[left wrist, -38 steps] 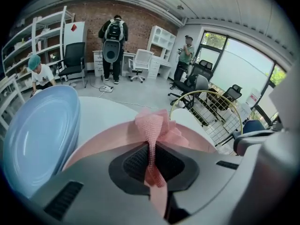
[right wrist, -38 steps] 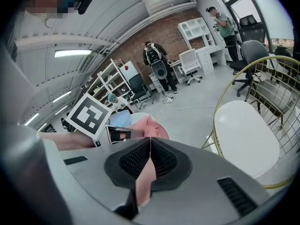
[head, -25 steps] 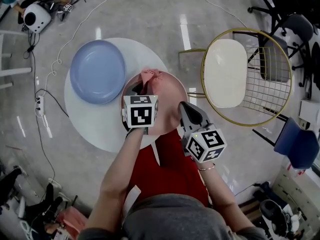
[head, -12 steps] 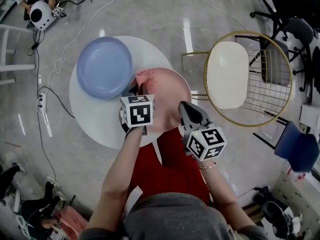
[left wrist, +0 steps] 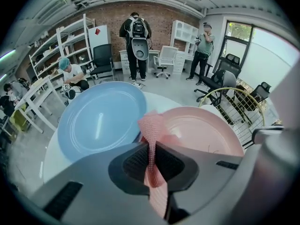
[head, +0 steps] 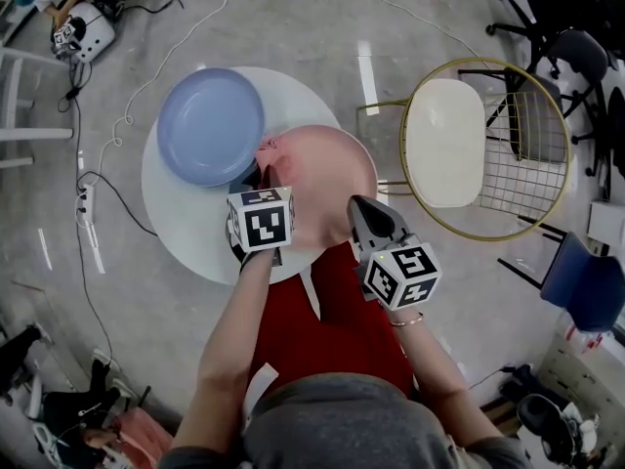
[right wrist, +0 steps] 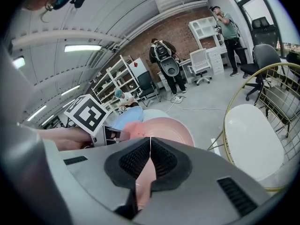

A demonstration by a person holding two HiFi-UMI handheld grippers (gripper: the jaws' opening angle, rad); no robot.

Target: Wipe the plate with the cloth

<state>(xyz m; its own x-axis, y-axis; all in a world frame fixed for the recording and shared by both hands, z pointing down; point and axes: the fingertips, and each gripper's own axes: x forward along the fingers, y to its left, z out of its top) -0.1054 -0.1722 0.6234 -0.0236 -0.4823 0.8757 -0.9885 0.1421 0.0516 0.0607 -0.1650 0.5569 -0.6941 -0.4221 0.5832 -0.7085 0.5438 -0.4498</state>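
Observation:
A pink plate (head: 322, 179) lies at the right edge of the round white table (head: 190, 218), partly past the rim. My right gripper (head: 357, 210) is shut on the plate's near rim; pink shows between its jaws in the right gripper view (right wrist: 150, 144). My left gripper (head: 262, 172) is shut on a pink mesh cloth (head: 270, 150), whose bunched end rests on the plate's far left rim. In the left gripper view the cloth (left wrist: 151, 128) stands up between the jaws, the pink plate (left wrist: 206, 132) to its right.
A blue plate (head: 210, 125) sits on the table's far left, close to the cloth and also in the left gripper view (left wrist: 96, 121). A gold wire chair with a white seat (head: 444, 140) stands to the right. Cables trail on the floor (head: 98, 179). People stand far off.
My left gripper has drawn the cloth from the plate's far edge leftward to its far left rim. The right gripper keeps its hold on the near rim.

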